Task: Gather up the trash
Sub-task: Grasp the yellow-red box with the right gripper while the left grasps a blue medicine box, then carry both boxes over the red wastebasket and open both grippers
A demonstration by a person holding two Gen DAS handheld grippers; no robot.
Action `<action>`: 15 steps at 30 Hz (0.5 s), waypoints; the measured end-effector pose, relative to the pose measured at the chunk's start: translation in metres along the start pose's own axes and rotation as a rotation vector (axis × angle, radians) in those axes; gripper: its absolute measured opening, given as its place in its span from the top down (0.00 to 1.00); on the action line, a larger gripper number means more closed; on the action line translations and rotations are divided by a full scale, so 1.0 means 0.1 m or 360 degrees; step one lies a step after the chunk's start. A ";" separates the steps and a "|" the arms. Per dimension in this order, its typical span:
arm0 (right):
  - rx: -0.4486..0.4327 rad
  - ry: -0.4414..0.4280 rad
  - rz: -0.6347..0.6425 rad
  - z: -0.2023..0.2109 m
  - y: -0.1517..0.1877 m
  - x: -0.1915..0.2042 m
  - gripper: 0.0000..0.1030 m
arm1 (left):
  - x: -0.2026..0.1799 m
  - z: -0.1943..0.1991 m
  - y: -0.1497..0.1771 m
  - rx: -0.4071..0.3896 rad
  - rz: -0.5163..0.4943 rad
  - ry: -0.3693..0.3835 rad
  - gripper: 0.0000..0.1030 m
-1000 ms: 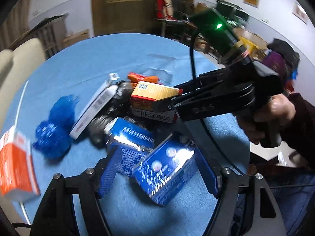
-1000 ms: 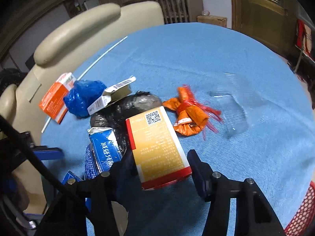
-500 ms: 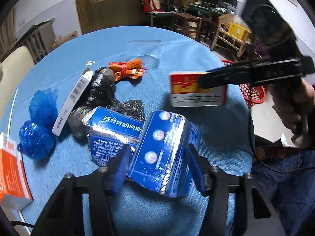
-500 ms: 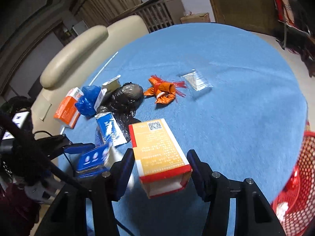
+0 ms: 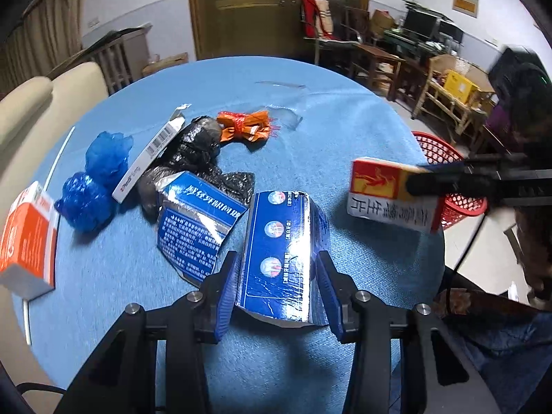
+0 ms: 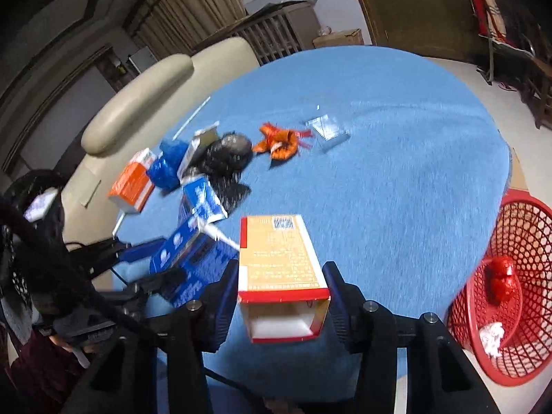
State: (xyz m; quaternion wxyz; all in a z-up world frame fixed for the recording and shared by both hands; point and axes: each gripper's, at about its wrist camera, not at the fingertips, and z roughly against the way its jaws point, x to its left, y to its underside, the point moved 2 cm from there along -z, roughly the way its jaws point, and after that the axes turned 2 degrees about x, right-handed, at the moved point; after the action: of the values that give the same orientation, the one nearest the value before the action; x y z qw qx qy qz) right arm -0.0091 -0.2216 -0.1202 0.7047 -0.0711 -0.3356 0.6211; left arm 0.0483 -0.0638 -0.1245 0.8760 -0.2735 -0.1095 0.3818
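Evidently both grippers were loaded at once, which suggests the person meant to carry two pieces of trash to the bin in a single trip. The right gripper [image 6: 281, 293] was closed on a yellow-and-red carton [image 6: 279, 265], its blue pads pressing the carton's two long sides, open end toward the camera, so the box pointed straight ahead along the fingers. It was held above the blue tablecloth [image 6: 396, 186], and the red mesh wastebasket [image 6: 510, 310] stood off the table's edge to the right and lower, already holding some red and white scraps; the carton was probably on its way there and not yet over the rim. The left gripper [image 5: 277, 284] was clamped on a crumpled blue carton [image 5: 283, 255], squeezed between its pads at the near end, with the far end reaching out toward the heap; whether that end was touching the cloth I could not tell. Just beside it lay a second, torn blue carton [image 5: 196, 227], touching a black plastic bag [image 5: 193, 151]. Farther out sat a white flat box [image 5: 151, 151], blue plastic bags [image 5: 96, 179], an orange wrapper [image 5: 245, 126], an orange-and-white box [image 5: 27, 238] near the edge, and a clear plastic piece [image 6: 327, 131], all uncollected.
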 end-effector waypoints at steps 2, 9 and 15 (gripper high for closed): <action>0.0020 0.0007 -0.0001 0.00 0.09 -0.01 0.51 | -0.02 -0.02 0.01 0.0023 0.0011 -0.0004 0.53; -0.0004 0.0036 0.0004 0.01 0.14 -0.05 0.50 | -0.03 -0.05 -0.02 0.0035 0.0092 -0.0009 0.53; -0.0120 0.0025 0.0011 0.21 0.13 -0.05 0.51 | -0.14 0.08 -0.09 -0.0027 0.0098 -0.0093 0.60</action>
State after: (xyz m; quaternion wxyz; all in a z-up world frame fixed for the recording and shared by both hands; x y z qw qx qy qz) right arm -0.0318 -0.2297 -0.1131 0.7019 -0.1037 -0.3530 0.6099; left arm 0.0411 -0.0757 -0.1130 0.8579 -0.2730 -0.1297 0.4155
